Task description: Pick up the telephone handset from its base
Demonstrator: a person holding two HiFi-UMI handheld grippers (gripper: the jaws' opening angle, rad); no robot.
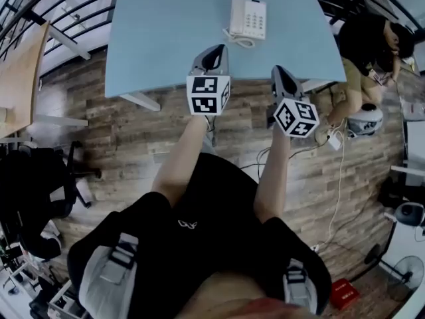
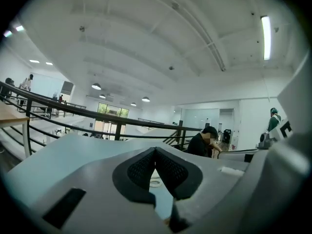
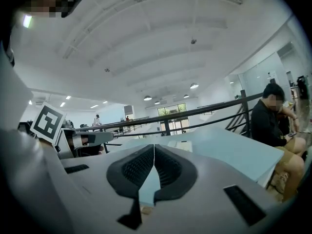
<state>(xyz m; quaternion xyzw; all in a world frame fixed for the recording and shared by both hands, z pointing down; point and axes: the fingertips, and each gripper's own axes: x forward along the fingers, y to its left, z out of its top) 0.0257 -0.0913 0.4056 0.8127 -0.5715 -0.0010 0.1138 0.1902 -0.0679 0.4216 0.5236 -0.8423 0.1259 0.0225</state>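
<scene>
A white telephone (image 1: 248, 18) lies at the far side of the light blue table (image 1: 166, 38), its handset (image 1: 236, 13) resting on the base's left side and a coiled cord (image 1: 244, 42) in front of it. Both grippers hover over the table's near edge, short of the phone. My left gripper (image 1: 214, 50) is shut and holds nothing; in the left gripper view its pads (image 2: 146, 167) meet at the tip and the cord (image 2: 155, 183) shows beyond them. My right gripper (image 1: 282, 73) is shut and empty too, with the telephone (image 3: 181, 146) low ahead just right of its tip.
A person (image 1: 372, 45) sits at the table's right end, close to the right gripper's side. A wooden table (image 1: 20, 78) and a black chair (image 1: 40, 191) stand at the left. Cables (image 1: 339, 178) run over the wooden floor. A railing (image 3: 204, 112) runs behind the table.
</scene>
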